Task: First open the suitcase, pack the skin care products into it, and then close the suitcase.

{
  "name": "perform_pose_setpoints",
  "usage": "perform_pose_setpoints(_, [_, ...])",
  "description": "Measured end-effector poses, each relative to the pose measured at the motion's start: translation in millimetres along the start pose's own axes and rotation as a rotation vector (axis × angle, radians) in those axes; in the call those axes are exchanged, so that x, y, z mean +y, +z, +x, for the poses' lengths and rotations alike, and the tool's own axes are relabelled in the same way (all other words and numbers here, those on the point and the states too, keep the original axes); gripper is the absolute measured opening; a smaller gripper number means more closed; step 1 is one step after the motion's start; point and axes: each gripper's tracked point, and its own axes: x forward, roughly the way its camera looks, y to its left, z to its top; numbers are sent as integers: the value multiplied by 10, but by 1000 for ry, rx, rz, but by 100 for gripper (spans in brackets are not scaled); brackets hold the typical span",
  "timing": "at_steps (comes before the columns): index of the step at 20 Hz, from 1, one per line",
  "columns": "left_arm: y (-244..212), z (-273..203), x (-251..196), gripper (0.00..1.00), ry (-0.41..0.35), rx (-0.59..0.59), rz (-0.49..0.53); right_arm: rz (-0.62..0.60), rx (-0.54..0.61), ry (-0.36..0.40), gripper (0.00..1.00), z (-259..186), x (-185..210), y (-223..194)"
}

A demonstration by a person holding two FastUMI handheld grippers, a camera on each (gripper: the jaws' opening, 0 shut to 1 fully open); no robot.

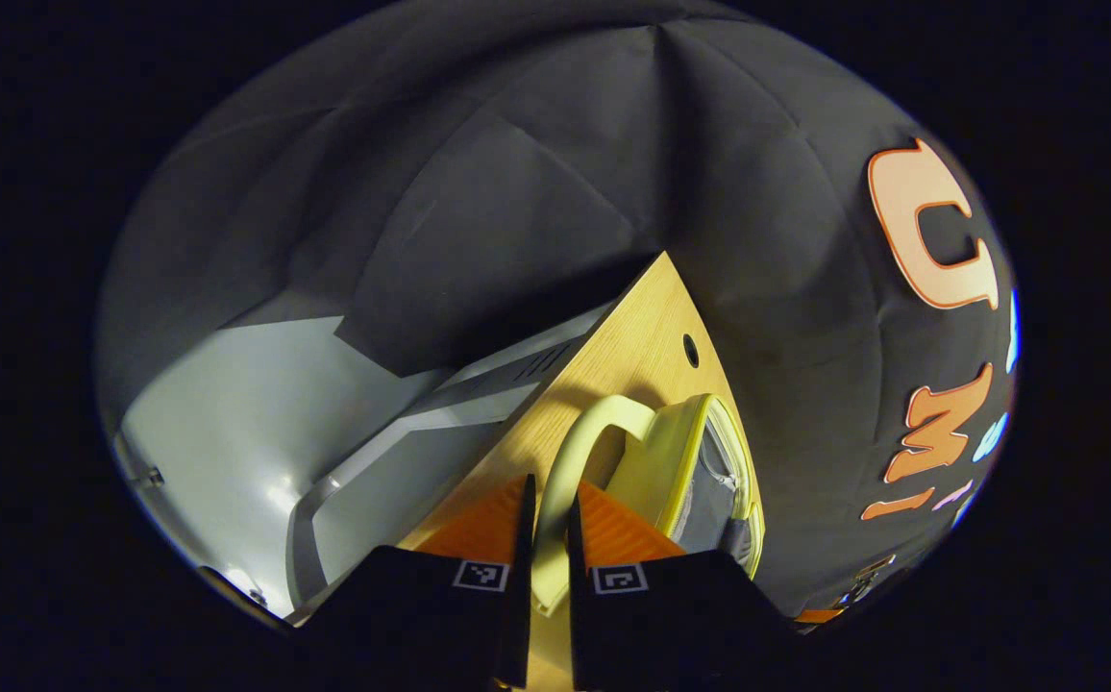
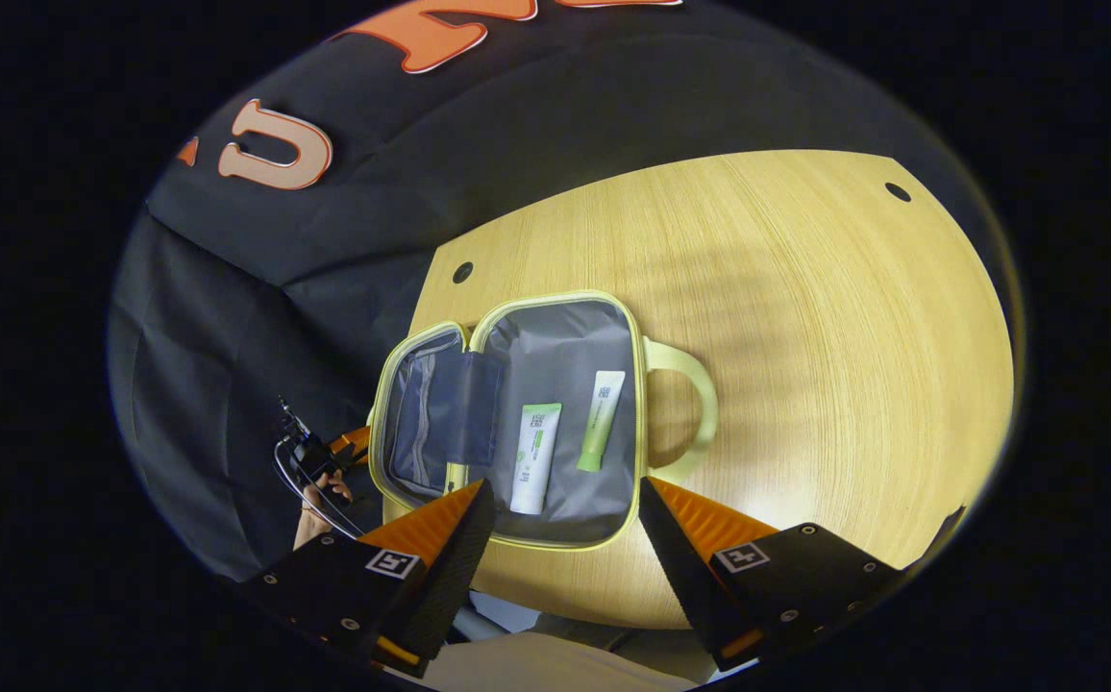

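**Packing done, case not yet closed: record of both views**

Left gripper view. Fingers of the left gripper lay nearest the camera, drawn close together with the pale handle of the suitcase running up through the narrow gap between them. Both fingers appeared to press on the handle, though actual contact could not be made out for certain. Beyond them the yellow-green case sat on the wooden table, seen edge-on, with a sliver of grey lining showing past its rim. A grey floor lay below the table edge.

Right gripper view. Right gripper hovered above the near rim of the case, jaws spread wide and holding nothing. Suitcase lay flat and fully open on the table, lid folded out to one side, handle on the other. Two tubes rested inside the main compartment on the grey lining: a white and green tube and, just beside it but apart, a slimmer green tube. A hand with the other gripper showed beyond the lid.

Step in hand, as judged: the products seemed packed, with no others seen on the table, so closing remained. Next move likely called for swinging the lid over the main compartment while the handle was steadied, then running the zip around the rim.
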Motion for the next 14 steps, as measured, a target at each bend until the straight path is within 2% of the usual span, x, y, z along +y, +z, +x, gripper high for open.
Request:
perform_pose_setpoints(1, [-4, 72, -52, 9, 28, -5, 37, -5, -9, -3, 96, -16, -30, 13])
perform_pose_setpoints(3, [27, -146, -162, 8, 85, -21, 127, -8, -31, 3, 96, -38, -60, 66])
perform_pose_setpoints(5, [85, -292, -451, 8, 115, -52, 201, -5, -61, 4, 96, -94, -114, 145])
perform_pose_setpoints(7, [154, -549, -811, 8, 124, -81, 263, -9, -107, -8, 95, -182, -191, 266])
perform_pose_setpoints(9, [143, -827, -1211, 10, 121, -119, 323, -52, -166, -25, 95, -335, -276, 425])
perform_pose_setpoints(10, [111, -974, -1434, 8, 117, -139, 351, -80, -199, -35, 95, -438, -316, 521])
perform_pose_setpoints(14, [-250, -1367, -2336, 8, 127, -189, 496, -174, -345, -71, 95, -916, -500, 896])
